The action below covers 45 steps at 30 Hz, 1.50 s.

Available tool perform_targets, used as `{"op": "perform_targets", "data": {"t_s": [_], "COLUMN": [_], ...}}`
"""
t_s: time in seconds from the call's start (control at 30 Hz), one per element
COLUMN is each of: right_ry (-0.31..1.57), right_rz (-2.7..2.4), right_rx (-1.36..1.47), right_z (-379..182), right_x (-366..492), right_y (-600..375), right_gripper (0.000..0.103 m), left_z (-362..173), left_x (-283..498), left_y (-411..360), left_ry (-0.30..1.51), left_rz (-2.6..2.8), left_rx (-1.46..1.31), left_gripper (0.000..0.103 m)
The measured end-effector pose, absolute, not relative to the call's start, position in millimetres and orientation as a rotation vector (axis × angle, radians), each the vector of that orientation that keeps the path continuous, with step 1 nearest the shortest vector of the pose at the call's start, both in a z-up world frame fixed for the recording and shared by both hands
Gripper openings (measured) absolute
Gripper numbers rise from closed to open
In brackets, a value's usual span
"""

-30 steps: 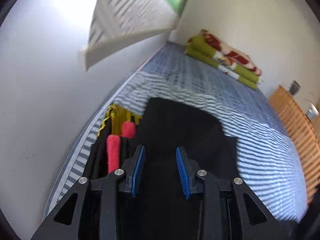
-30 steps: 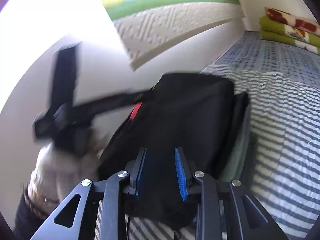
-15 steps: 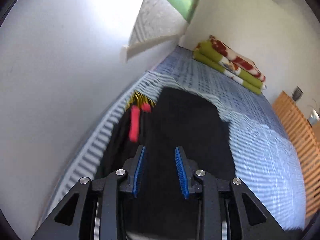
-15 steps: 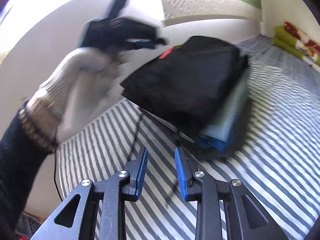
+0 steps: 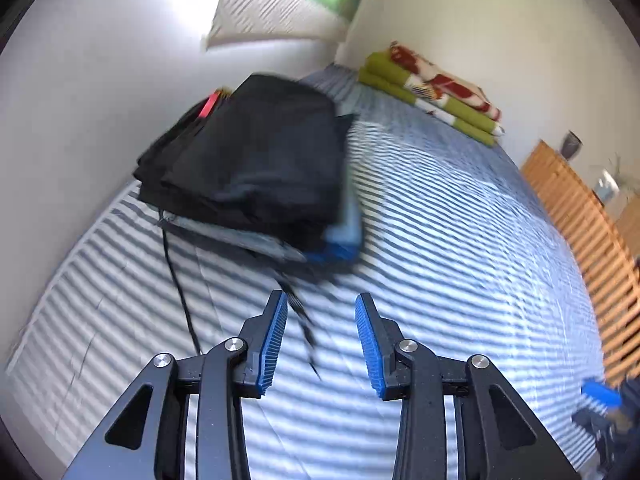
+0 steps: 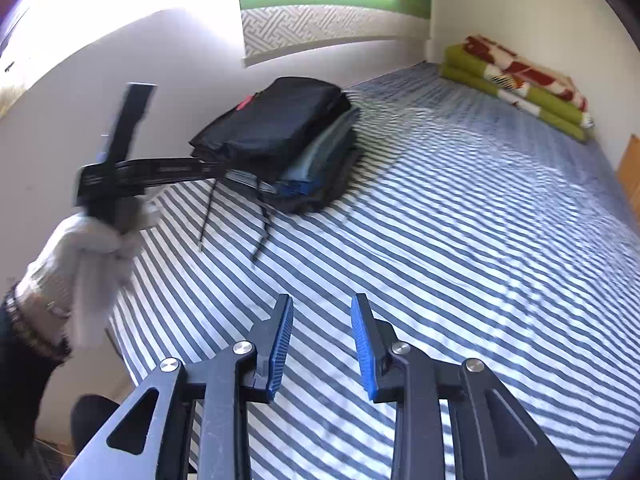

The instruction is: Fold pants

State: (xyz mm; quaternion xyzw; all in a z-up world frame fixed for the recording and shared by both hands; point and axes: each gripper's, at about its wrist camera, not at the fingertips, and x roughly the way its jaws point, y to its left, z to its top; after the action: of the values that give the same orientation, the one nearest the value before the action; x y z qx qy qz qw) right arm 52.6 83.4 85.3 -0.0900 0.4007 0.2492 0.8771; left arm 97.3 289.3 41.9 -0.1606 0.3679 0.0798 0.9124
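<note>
Folded black pants [image 5: 256,152] [image 6: 280,120] lie on top of a stack of folded clothes on the striped bed [image 5: 440,240], close to the wall. My left gripper [image 5: 322,300] is open and empty, a short way back from the stack, over bare bedding. My right gripper [image 6: 322,300] is also open and empty, farther back from the stack. In the right wrist view a gloved hand [image 6: 92,248] holds the left gripper [image 6: 216,167], blurred, with its tips near the stack's near corner.
Two dark cords [image 6: 206,216] trail from the stack onto the bed. A folded green and red blanket [image 5: 432,92] [image 6: 516,80] lies at the far end. A wooden slatted frame [image 5: 580,216] borders the right side. The white wall [image 5: 100,120] runs along the left.
Both grippers have drawn back from the black pants, which filled the view between their fingers a second ago. The stack now lies ahead, apart from them. Both stay open.
</note>
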Motion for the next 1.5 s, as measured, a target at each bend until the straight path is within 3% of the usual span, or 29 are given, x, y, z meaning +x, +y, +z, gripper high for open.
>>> {"op": "perform_targets", "data": {"t_s": [0.1,0.17,0.37,0.6,0.73,1.03,1.2,1.5], "right_ry": [0.796,0.775,0.726,0.642,0.601,0.577,0.567,0.639], "right_rz": [0.47,0.444,0.374,0.303,0.265,0.232,0.223,0.239], "right_rx": [-0.195,-0.178,-0.113,-0.041,-0.059,-0.009,-0.023,-0.009], "right_z": [90,94,115,151,158,154,157,117], "right_x": [23,6,-34,-77,-99,-132,-136,-127], "right_y": [54,33,-41,-117,-139,-162,-158,-130], "right_gripper": [0.035,0.036,0.045,0.072,0.084,0.085,0.085,0.085], "left_z": [67,87,137,190,201,207,210,157], "left_x": [49,21,-40,-96,-120,-155,-167,-152], "left_y": [233,199,87,-17,-51,-104,-95,-49], "left_ry": [0.707,0.676,0.618,0.562,0.544,0.544,0.507,0.59], "left_rz": [0.167,0.144,0.081,-0.029,-0.055,-0.096,-0.064,-0.019], "left_rx": [-0.305,-0.279,-0.15,-0.097,-0.118,-0.009,-0.018,-0.092], "left_gripper": [0.057,0.063,0.066,0.074,0.084,0.084,0.088,0.09]}}
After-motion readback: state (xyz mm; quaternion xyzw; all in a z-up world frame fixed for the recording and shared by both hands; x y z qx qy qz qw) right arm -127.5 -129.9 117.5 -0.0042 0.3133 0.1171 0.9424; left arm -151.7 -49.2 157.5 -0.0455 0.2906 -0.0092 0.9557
